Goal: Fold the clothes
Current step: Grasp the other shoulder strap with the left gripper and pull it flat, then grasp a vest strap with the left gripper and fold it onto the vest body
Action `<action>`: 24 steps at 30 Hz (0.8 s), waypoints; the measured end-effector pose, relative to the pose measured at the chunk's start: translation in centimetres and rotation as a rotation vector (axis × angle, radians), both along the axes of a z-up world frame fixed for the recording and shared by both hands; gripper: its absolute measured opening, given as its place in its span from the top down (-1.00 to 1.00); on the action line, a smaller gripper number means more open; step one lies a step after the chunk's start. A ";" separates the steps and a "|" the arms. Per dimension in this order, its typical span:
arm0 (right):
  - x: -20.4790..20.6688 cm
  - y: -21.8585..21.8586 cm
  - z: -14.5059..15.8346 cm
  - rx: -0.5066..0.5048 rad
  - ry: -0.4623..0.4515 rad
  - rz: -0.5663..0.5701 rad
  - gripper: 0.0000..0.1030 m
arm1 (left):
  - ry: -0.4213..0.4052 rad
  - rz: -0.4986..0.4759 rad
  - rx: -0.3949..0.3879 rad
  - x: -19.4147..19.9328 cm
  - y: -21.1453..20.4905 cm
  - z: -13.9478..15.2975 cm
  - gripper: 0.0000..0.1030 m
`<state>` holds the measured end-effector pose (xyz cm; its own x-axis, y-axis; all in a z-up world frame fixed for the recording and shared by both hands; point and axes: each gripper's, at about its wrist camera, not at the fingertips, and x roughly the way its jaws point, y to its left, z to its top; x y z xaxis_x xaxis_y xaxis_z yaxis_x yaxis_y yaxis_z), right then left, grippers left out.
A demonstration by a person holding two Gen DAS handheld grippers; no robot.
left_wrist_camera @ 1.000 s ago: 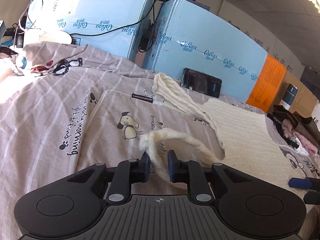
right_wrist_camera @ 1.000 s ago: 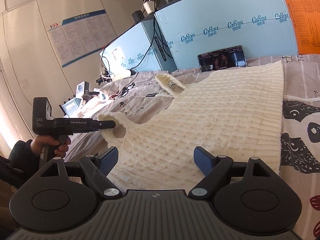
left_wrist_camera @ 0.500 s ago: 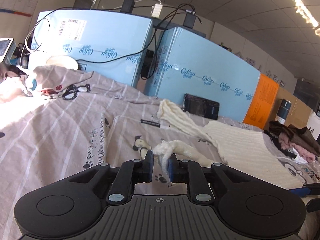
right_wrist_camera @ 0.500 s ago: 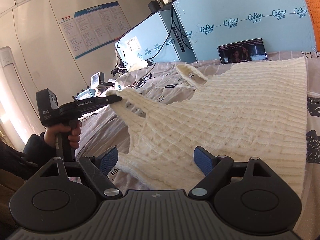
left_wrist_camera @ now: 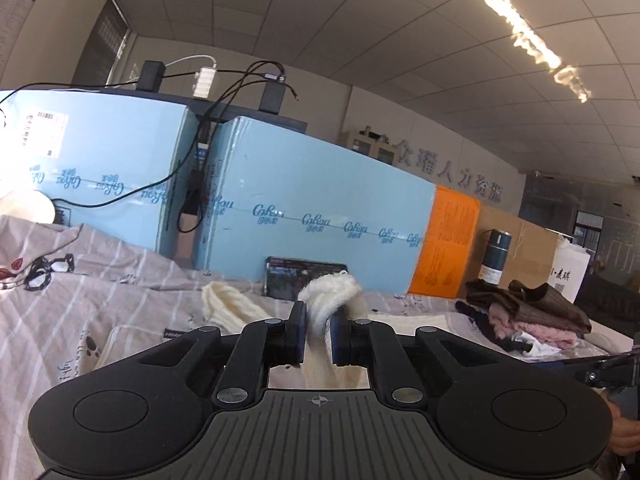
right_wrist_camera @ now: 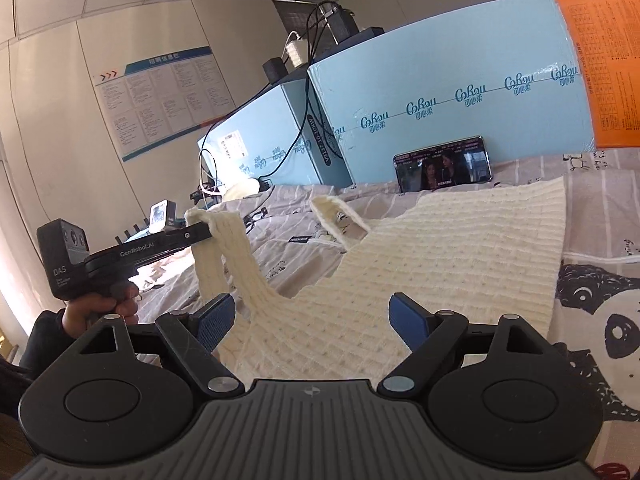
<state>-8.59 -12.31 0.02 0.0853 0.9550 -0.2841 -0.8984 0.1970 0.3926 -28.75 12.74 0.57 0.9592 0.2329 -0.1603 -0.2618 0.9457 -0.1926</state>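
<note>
Left tongs (left_wrist_camera: 318, 334) clamped on one shoulder strap (right_wrist_camera: 216, 240) of the cream knit vest (right_wrist_camera: 460, 264), strap lifted clear of the printed bedsheet (right_wrist_camera: 600, 208); rest of vest lies flat on the bed, hem toward the phone (right_wrist_camera: 443, 168). Right tongs (right_wrist_camera: 312, 320) spread wide above the vest's near edge, gripping nothing; step in hand: first fold, raising the strap side; next move likely calls for carrying the strap across the body while the right tongs pin or take the other strap (right_wrist_camera: 336, 216).

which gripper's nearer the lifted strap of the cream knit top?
Left. The left gripper is clamped on the strap, holding it up; the right gripper hangs open over the top's body.
</note>
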 end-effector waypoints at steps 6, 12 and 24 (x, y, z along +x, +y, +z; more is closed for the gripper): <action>2.8 -0.4 1.3 0.047 -0.001 -0.107 -0.62 | 0.169 -0.301 0.196 5.6 -6.0 -1.4 0.74; 3.4 0.9 0.7 -0.005 -0.007 -0.116 -0.63 | 0.382 -0.406 0.353 8.2 -9.5 -4.2 0.48; 2.1 2.3 0.2 -0.066 -0.026 -0.060 -0.63 | 0.266 -0.244 0.354 3.0 -7.6 -2.4 -0.88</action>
<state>-6.48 -10.04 0.17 0.1503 0.9271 -0.3434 -0.8938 0.2759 0.3535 -25.77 5.10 -1.80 0.9291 0.0912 -0.3584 -0.0213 0.9807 0.1943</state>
